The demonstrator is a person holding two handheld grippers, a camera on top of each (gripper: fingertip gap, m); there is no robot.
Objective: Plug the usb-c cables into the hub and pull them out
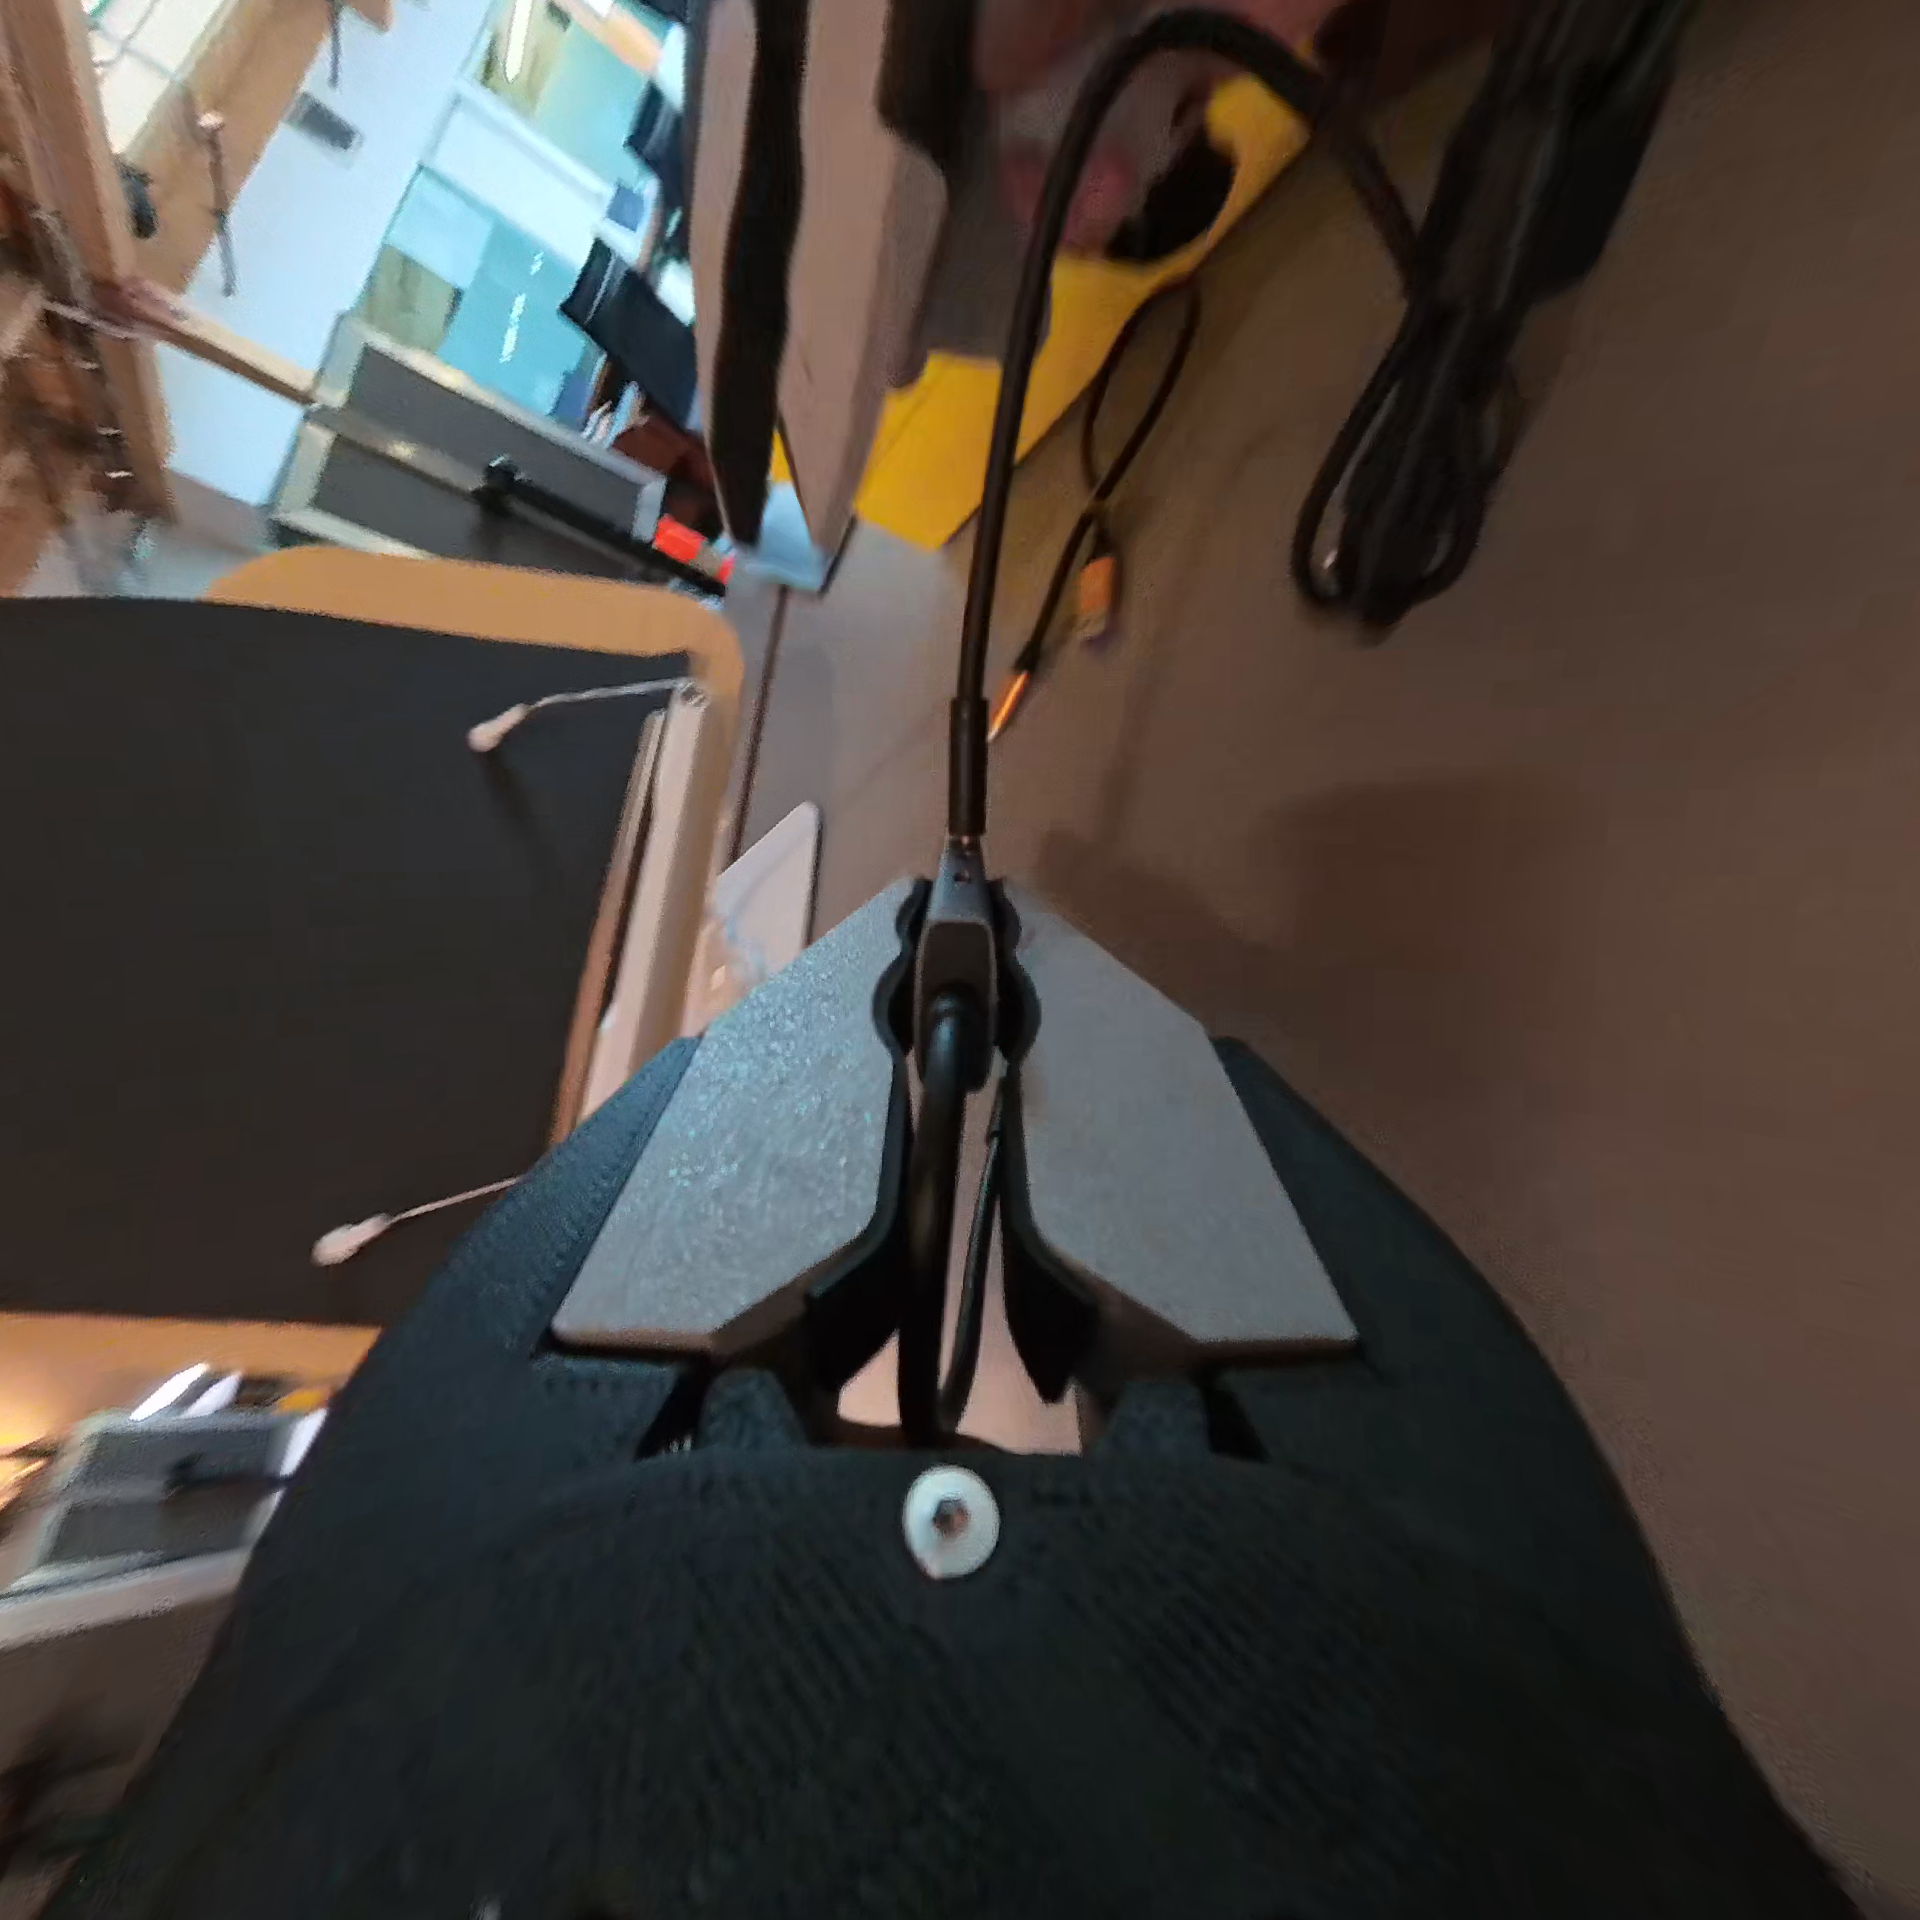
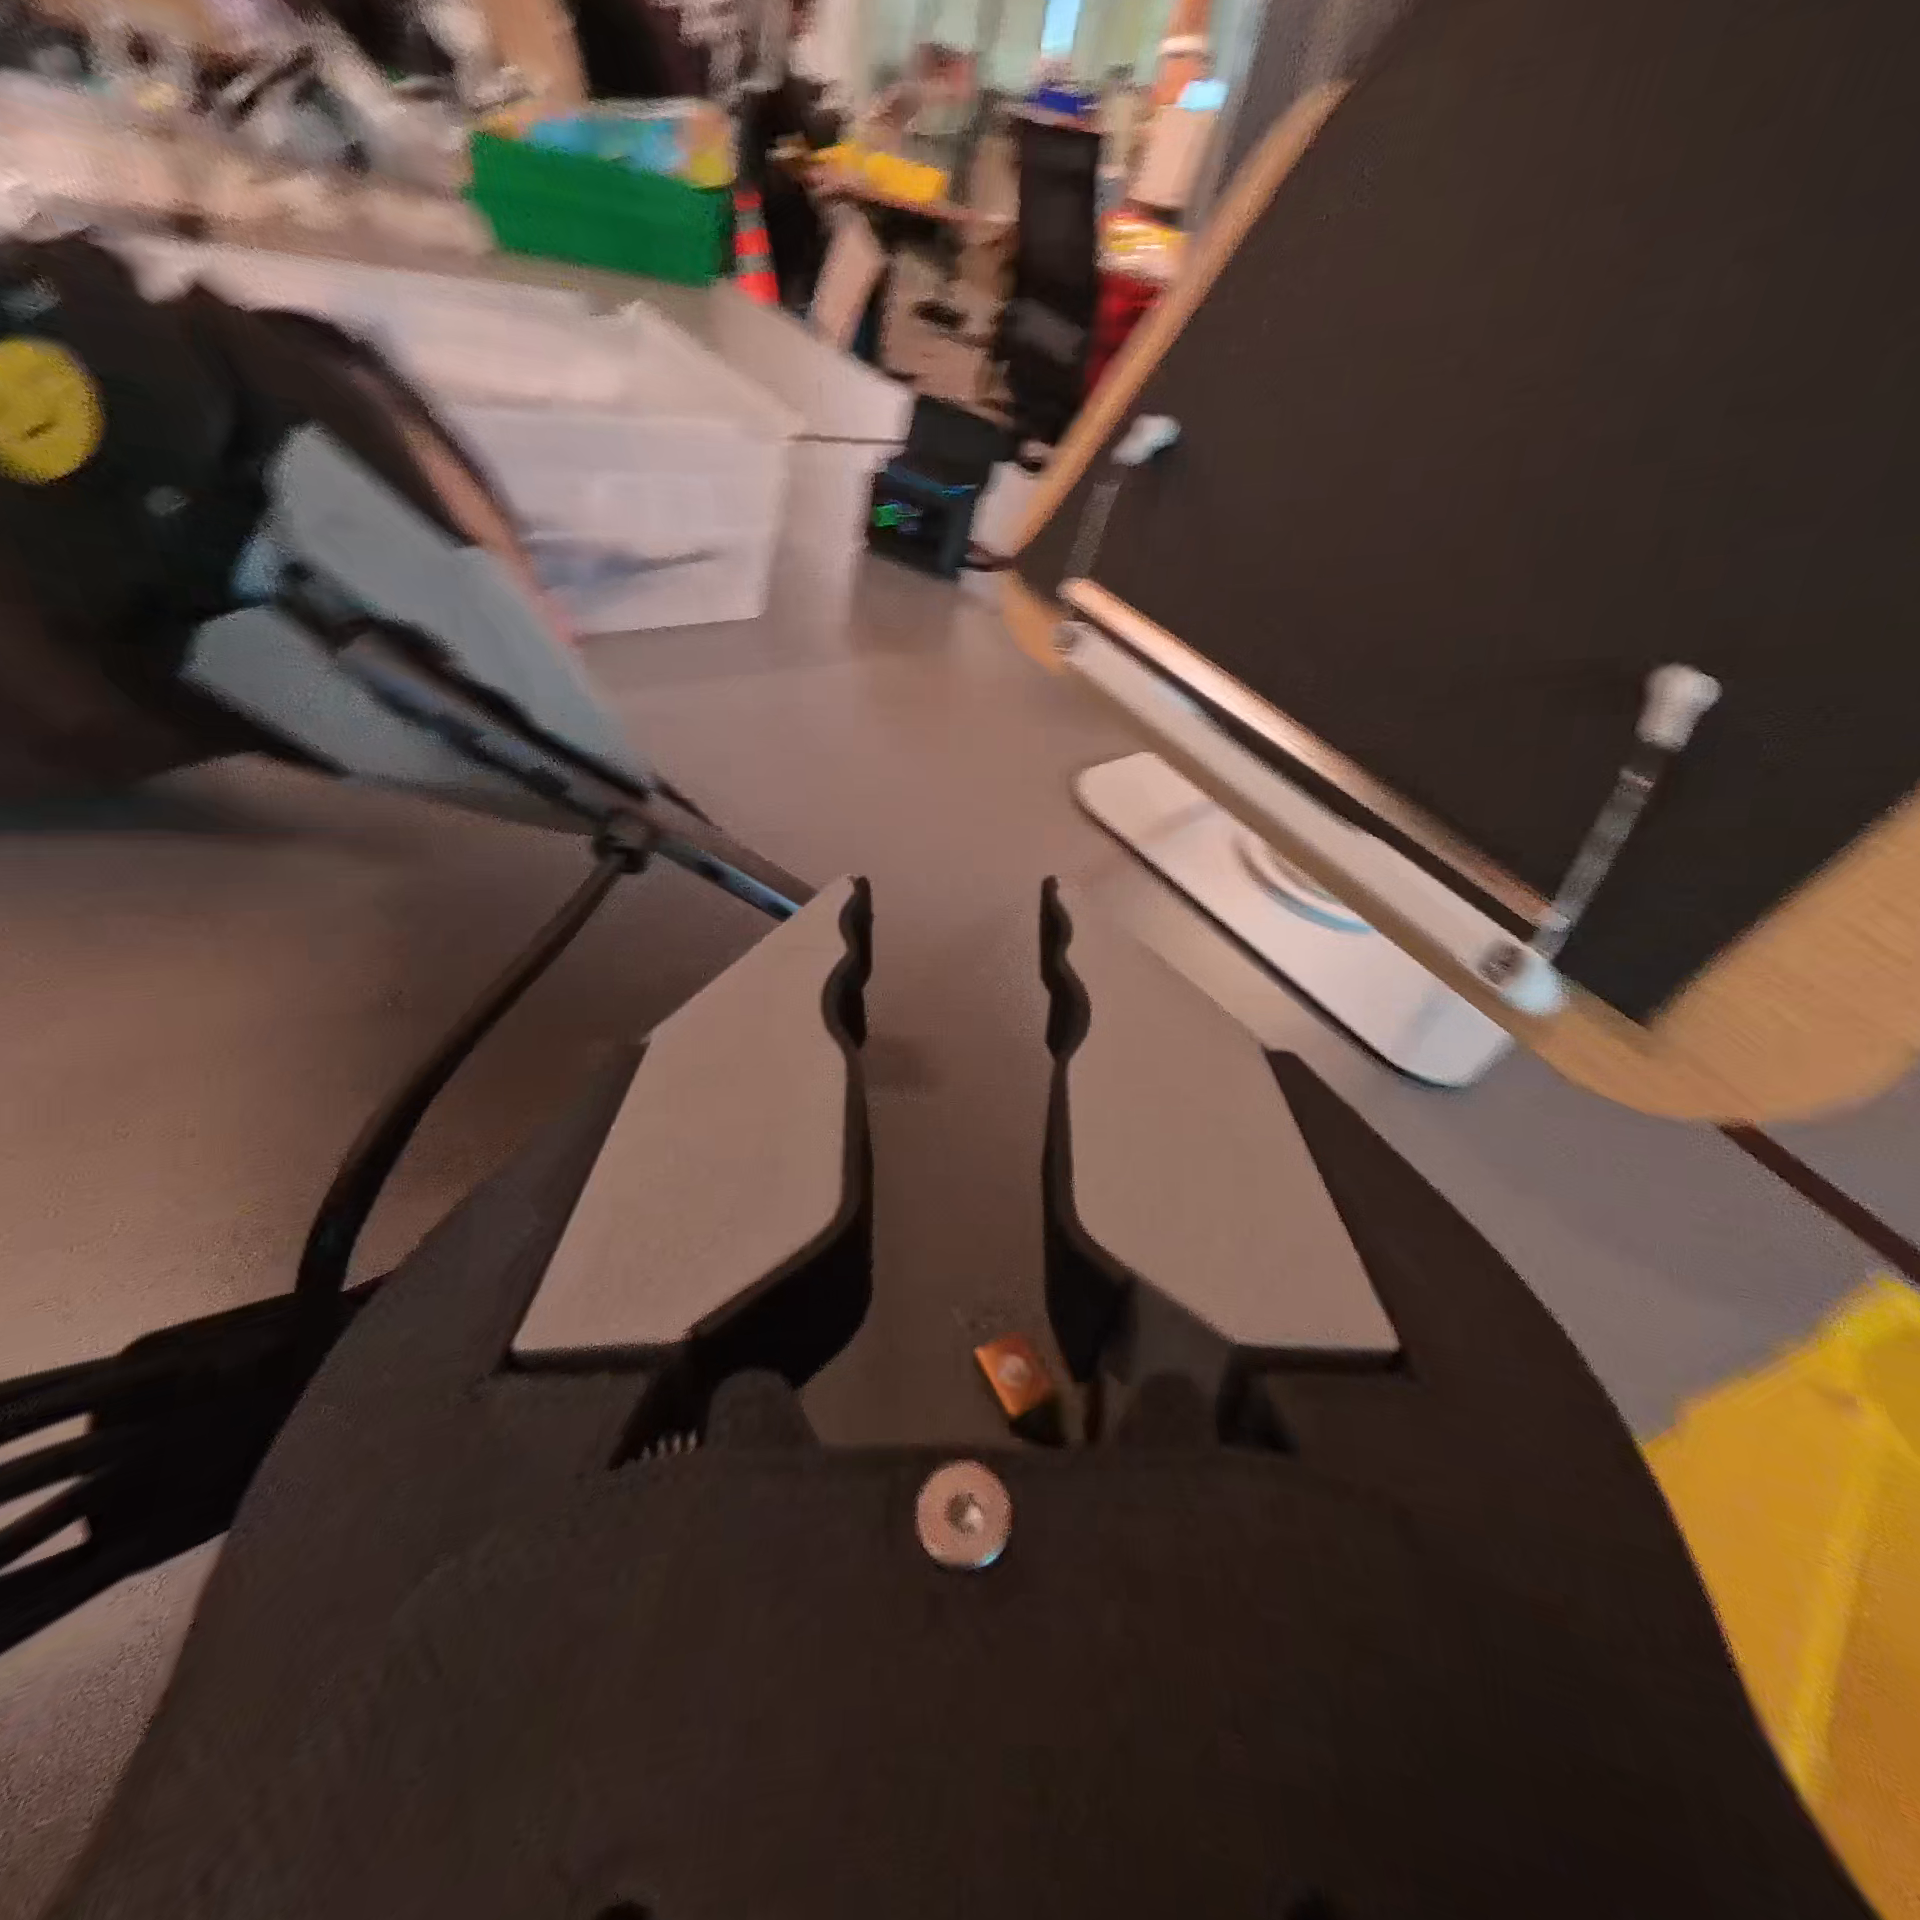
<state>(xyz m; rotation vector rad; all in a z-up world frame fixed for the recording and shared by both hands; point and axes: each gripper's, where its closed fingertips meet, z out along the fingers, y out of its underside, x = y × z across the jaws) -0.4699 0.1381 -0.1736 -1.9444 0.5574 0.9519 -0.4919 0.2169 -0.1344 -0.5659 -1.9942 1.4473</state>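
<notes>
Matt grey tabletop (image 1: pixel 1455 1039), wood-edged black board (image 2: pixel 1558 416), speckled grey claw pads (image 1: pixel 769 1132), black braided cable (image 1: pixel 1008 436).

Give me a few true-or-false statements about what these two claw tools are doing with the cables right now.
1. The left gripper has its fingers shut on a black cable. True.
2. The right gripper also holds a cable. False: its fingers stand apart with nothing between them.
3. An orange-tipped cable lies loose on the brown table. True.
4. The yellow object is clamped in the left gripper. False: it lies on the table, farther off.
</notes>
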